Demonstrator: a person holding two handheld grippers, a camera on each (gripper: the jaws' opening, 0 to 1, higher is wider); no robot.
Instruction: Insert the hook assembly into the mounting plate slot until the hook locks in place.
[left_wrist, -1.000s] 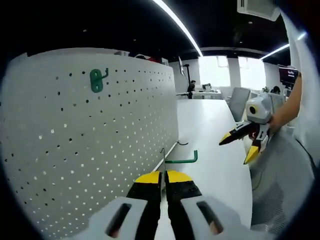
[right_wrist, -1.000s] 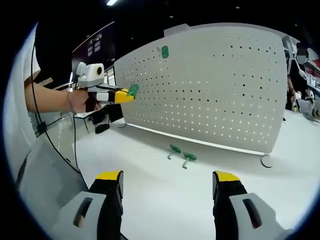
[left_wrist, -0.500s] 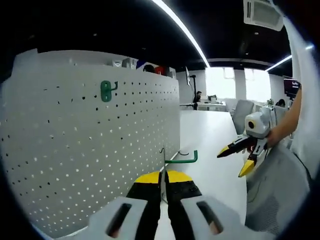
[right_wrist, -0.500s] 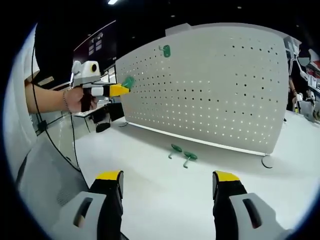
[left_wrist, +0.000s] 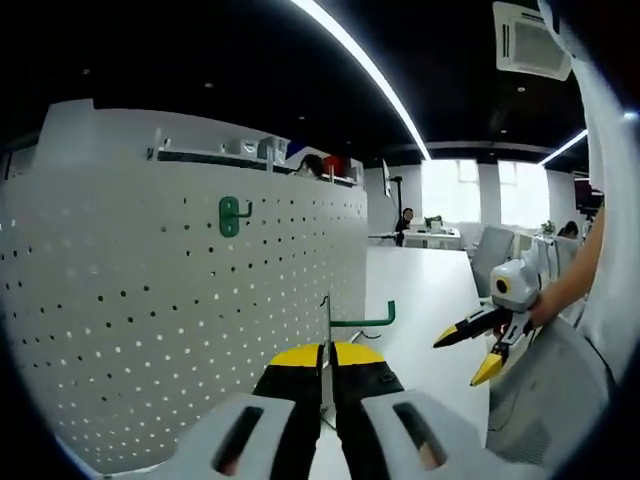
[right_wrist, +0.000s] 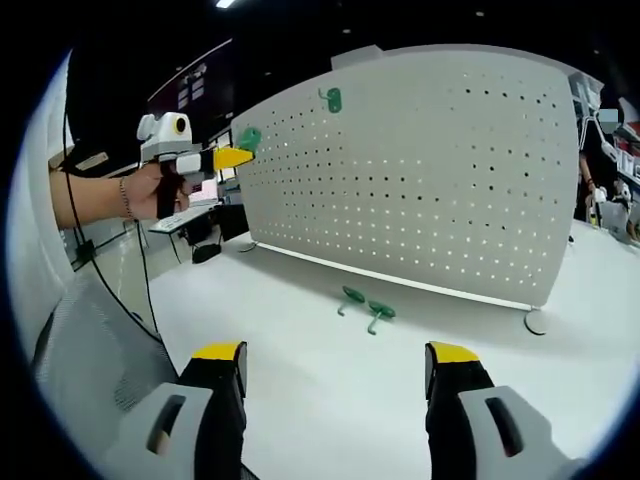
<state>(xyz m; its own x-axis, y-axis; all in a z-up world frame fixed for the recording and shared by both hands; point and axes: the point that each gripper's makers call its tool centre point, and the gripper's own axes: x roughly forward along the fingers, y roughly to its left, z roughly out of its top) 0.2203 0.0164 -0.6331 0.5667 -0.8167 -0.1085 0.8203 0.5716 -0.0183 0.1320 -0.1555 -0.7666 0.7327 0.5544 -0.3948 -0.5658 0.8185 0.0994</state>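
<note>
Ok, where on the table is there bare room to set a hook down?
The white table is bare between the right gripper and the two loose green hooks. It is crowded only at those hooks, below the pegboard. The left gripper holds another hook up by the board's edge.

Long ceiling light strips (left_wrist: 360, 65) run overhead beside a ceiling air-conditioning unit (left_wrist: 530, 40). Bright windows (left_wrist: 470, 195) glow at the far end, where distant desks (left_wrist: 430, 236) stand (a seated person there, too small to detail).

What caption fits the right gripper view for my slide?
Left claw carries a green hook toward the white pegboard; two spare hooks lie below.
</note>
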